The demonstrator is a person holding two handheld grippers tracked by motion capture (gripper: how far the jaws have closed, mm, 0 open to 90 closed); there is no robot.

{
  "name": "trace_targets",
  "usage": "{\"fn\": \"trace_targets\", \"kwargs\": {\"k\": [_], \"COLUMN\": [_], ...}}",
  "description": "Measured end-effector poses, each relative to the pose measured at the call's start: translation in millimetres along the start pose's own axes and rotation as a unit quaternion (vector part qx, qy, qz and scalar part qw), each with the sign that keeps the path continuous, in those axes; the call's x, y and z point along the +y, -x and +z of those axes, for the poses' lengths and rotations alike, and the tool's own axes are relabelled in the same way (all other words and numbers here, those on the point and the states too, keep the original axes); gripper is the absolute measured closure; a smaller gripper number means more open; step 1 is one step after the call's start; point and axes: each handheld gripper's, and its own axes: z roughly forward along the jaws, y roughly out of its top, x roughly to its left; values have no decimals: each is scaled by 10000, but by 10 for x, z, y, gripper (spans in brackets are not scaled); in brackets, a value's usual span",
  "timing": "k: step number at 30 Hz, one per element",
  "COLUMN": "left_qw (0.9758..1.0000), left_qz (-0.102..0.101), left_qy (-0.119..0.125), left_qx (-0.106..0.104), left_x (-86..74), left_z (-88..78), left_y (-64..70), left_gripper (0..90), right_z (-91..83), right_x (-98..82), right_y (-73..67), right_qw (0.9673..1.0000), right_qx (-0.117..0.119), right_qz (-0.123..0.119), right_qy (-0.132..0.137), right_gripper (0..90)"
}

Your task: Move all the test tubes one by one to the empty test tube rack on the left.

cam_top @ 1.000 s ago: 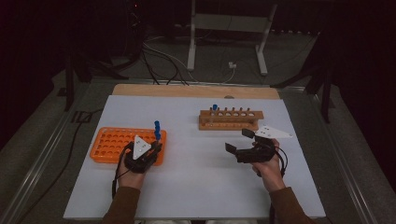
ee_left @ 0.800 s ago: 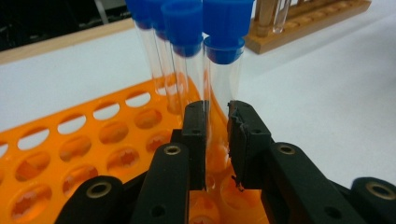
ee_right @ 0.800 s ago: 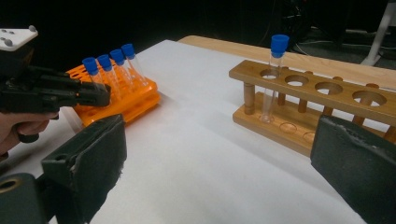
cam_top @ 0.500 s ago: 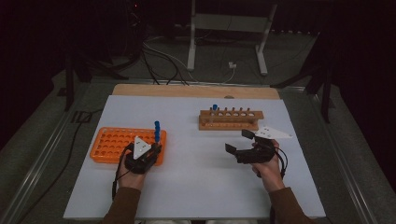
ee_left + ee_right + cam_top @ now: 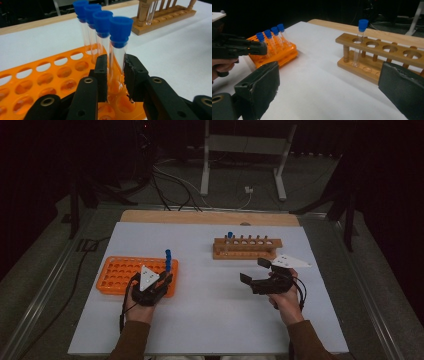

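An orange rack (image 5: 120, 270) lies at the left of the white table, with several blue-capped test tubes standing in a row at its right end. My left gripper (image 5: 115, 65) is shut on the nearest test tube (image 5: 117, 50), which stands upright in its hole; both pads touch the glass below the cap, and the jaws have just been opening slightly. In the high view that gripper (image 5: 167, 275) sits at the rack's right end. My right gripper (image 5: 329, 72) is open and holds nothing, hovering in front of the wooden rack (image 5: 247, 247), which has one blue-capped tube (image 5: 361, 42) in its left-end hole.
The wooden rack's other holes (image 5: 390, 48) stand free. White table surface (image 5: 210, 285) lies bare between the two racks. A wooden strip (image 5: 210, 217) runs along the far edge, with cables and a stand's legs on the floor beyond.
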Motion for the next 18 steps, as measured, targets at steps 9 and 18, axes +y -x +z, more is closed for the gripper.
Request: {"fn": "trace_targets", "kwargs": {"k": [9,18], "left_qw": [10000,9996], "left_qz": [-45,-137], "left_qy": [47,242], "left_qx": [-29,-83], "left_x": [9,35], "left_z": [-51,-132], "left_y": [-28,-68], "left_gripper": [752,623], "right_z": [89,298], "right_x": [172,356], "right_y": [40,137], "right_qw": [9998,9990], "right_qx": [-168,-418], "right_qz": [-62,-127], "right_qy": [43,-91], "right_gripper": [38,39]}}
